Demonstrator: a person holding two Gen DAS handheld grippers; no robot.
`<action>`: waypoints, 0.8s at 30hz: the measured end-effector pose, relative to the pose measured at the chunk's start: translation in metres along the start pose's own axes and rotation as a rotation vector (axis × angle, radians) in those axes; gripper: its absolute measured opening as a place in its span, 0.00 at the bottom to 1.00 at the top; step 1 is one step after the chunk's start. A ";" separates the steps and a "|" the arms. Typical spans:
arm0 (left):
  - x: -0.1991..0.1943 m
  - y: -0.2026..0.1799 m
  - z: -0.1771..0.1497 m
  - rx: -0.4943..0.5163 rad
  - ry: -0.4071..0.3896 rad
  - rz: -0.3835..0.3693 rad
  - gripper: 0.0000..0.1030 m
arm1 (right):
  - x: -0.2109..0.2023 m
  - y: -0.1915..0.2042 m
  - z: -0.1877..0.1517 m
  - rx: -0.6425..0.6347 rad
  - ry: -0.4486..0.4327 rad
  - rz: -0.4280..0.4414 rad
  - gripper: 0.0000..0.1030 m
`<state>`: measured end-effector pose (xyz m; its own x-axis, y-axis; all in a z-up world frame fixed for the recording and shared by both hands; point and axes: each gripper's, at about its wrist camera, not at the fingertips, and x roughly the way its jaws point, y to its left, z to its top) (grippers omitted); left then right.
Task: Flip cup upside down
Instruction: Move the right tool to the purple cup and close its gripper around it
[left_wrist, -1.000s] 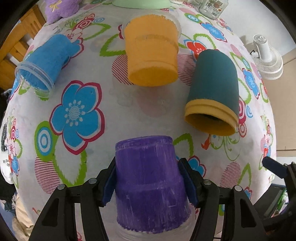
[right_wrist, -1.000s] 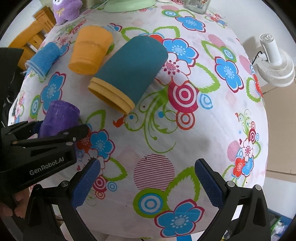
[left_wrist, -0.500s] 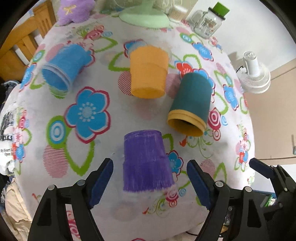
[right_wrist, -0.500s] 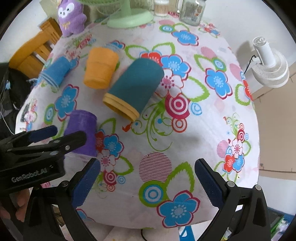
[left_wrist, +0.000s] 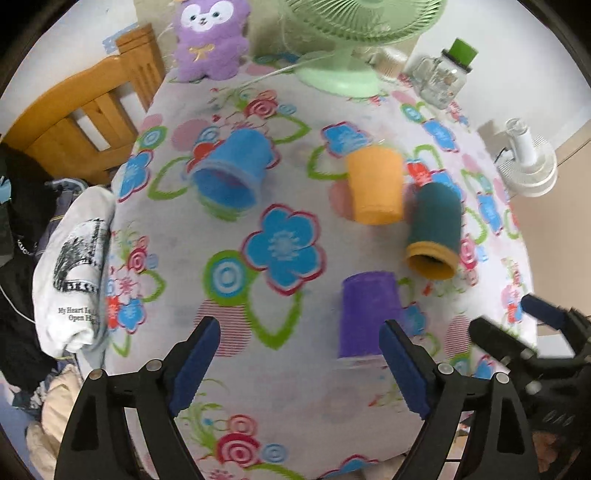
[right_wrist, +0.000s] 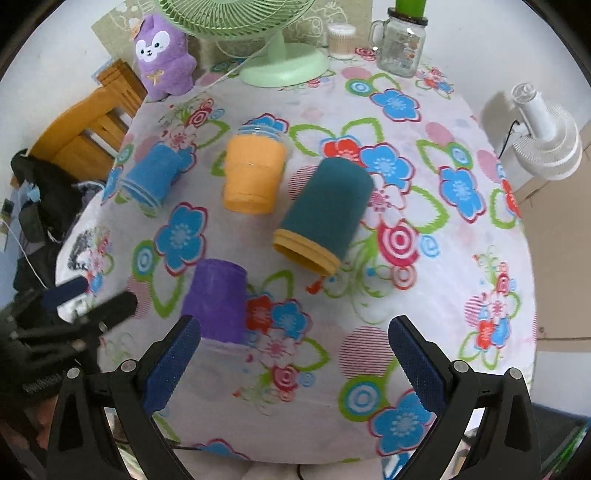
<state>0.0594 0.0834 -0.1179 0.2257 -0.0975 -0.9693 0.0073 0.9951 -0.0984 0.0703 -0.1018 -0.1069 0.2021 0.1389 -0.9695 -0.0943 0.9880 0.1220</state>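
Even, soft indoor light, faint shadows under cups on the tablecloth (right_wrist: 461, 295); left wrist view motion-blurred throughout, right wrist view sharper; strong fisheye bending toward table edges, black vignette in corners.

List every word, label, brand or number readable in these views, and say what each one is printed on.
"My Heart I..." over "Open H...", cut off by a fold: folded white printed T-shirt at the table's left edge.
Black band of print above it on the shirt: too blurred to read.
Label on the clear glass mug-jar with green lid: too small to read.
Marking on the left gripper's black body: too blurred to read.
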 end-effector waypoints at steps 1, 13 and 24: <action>0.004 0.004 -0.001 0.006 0.011 0.005 0.87 | 0.003 0.004 0.003 0.005 0.007 0.006 0.99; 0.047 0.021 0.001 0.075 0.111 0.015 0.87 | 0.055 0.038 0.027 0.034 0.120 0.036 0.94; 0.080 0.023 0.009 0.075 0.192 -0.014 0.87 | 0.104 0.048 0.037 0.041 0.261 0.037 0.82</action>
<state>0.0860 0.0982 -0.1960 0.0354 -0.1050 -0.9938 0.0833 0.9913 -0.1017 0.1224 -0.0380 -0.1937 -0.0597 0.1584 -0.9856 -0.0566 0.9852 0.1618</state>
